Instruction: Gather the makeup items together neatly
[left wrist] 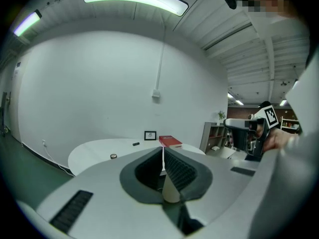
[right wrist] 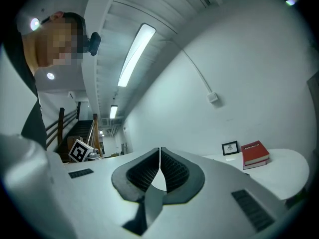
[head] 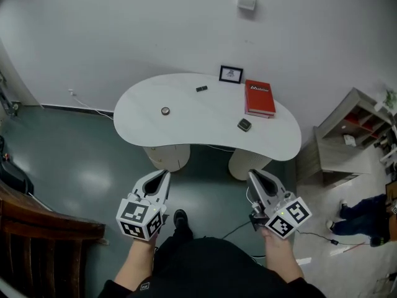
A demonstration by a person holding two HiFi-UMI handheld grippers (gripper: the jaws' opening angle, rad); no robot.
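Observation:
On the white kidney-shaped table [head: 186, 120] lie three small makeup items: a round compact [head: 165, 110] at the left, a small dark stick [head: 201, 89] near the back, and a square dark compact [head: 244, 125] at the right. My left gripper [head: 165, 175] hangs shut and empty well in front of the table, over the floor. My right gripper [head: 251, 175] is likewise shut and empty, to the right of it. In the left gripper view the round compact [left wrist: 113, 156] and the dark stick [left wrist: 135, 144] show far off beyond the shut left gripper [left wrist: 163, 149].
A red book [head: 259, 97] and a small framed picture [head: 231, 74] stand at the table's back right. A low shelf unit [head: 347, 138] is to the right, a dark wooden stair rail [head: 37, 234] to the left. A cable [head: 236, 228] runs on the floor.

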